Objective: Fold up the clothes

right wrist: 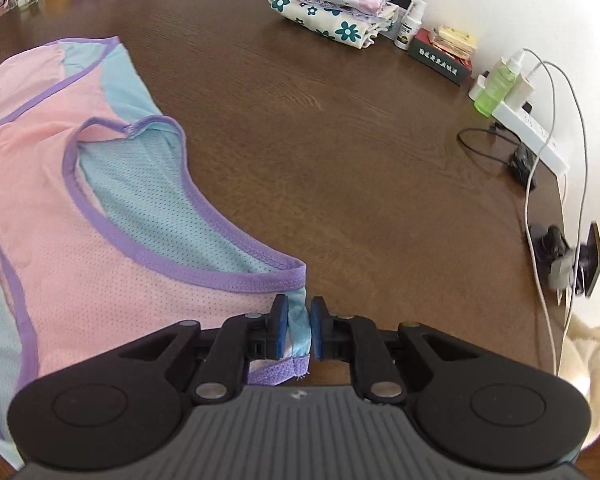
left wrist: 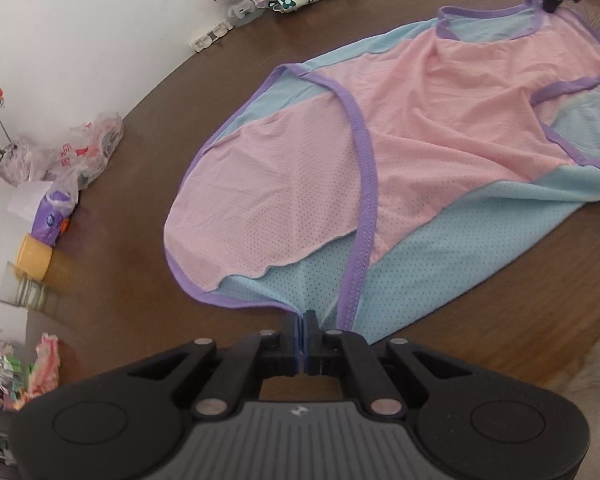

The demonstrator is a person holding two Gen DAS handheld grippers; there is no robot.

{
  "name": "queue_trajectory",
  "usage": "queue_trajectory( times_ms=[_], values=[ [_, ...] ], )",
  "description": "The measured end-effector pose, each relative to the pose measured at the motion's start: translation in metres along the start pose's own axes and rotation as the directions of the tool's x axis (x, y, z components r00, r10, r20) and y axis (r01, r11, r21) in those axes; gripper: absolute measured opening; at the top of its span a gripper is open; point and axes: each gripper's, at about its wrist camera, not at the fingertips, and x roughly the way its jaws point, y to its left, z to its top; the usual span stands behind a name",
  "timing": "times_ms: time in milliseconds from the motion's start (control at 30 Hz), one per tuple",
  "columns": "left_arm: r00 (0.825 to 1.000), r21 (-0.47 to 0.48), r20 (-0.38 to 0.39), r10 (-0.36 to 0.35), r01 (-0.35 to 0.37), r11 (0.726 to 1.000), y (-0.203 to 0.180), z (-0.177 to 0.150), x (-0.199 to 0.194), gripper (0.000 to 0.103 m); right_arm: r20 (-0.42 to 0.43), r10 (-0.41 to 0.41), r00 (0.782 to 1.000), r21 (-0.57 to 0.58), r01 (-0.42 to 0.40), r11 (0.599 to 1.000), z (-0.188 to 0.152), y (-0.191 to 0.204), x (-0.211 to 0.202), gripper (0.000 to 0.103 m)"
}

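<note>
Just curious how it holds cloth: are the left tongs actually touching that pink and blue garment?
Touching. The left wrist view shows the left tongs closed on the blue hem of the garment.

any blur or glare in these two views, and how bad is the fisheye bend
Left wrist view: clutter along the left edge is smeared, glare on the table, the pink and blue mesh top stays sharp. Right wrist view: crisp; table edge bows strongly, the white power strip curves with it.

Perforated mesh cloth vest (left wrist: 400, 128) on smooth, faintly glossy wood-grain table (right wrist: 340, 120)
</note>
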Motion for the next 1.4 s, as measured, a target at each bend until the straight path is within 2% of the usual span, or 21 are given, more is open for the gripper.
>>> queue_trajectory(
  times_ms=[100,233,267,367,467,600,733,933,1200,1400],
  values=[
    [0.999,-0.084,0.024,-0.024,0.026,0.996,0.004,0.001,-0.012,0.004,0.003,0.006,1.000,-0.039,-0.006,0.999,0.020,-0.010,0.014,0.012],
    [0.997,-0.191,0.075,-0.024,0.038,0.981,0.033,0.011,-0.020,0.006,0.051,0.030,0.998,-0.003,-0.029,1.000,0.017,-0.014,0.007,0.018],
    [0.996,-0.217,0.088,-0.024,0.042,0.975,0.041,0.013,-0.022,0.010,0.079,0.035,0.996,0.019,-0.036,0.999,0.009,-0.014,-0.002,0.025],
    [0.994,-0.277,0.110,0.008,0.023,0.960,0.066,0.023,-0.017,0.036,0.154,0.043,0.987,0.092,-0.057,0.994,-0.015,-0.012,-0.028,0.028],
    [0.995,-0.296,0.094,0.028,0.001,0.955,0.089,0.037,0.009,0.035,0.206,0.070,0.976,0.180,-0.108,0.978,-0.046,0.003,-0.053,0.028],
    [0.989,-0.298,0.123,-0.088,0.121,0.947,0.102,0.043,0.044,0.030,0.254,0.111,0.961,0.231,-0.172,0.958,-0.073,0.035,-0.072,0.030],
    [0.983,-0.271,0.133,-0.127,0.160,0.949,0.099,0.042,0.065,0.025,0.256,0.096,0.962,0.253,-0.162,0.954,-0.082,0.053,-0.068,0.031],
    [0.988,-0.288,0.130,-0.079,0.114,0.951,0.096,0.033,0.062,0.025,0.192,0.062,0.980,0.294,-0.118,0.948,-0.083,0.052,-0.049,0.031],
    [0.993,-0.373,0.115,0.008,0.035,0.927,0.084,0.015,0.050,0.025,0.173,0.070,0.982,0.295,-0.120,0.948,-0.072,0.030,-0.035,0.034],
    [0.992,-0.410,0.126,0.012,0.041,0.911,0.084,0.012,0.045,0.025,0.167,0.073,0.983,0.295,-0.120,0.948,-0.070,0.028,-0.033,0.034]
  ],
)
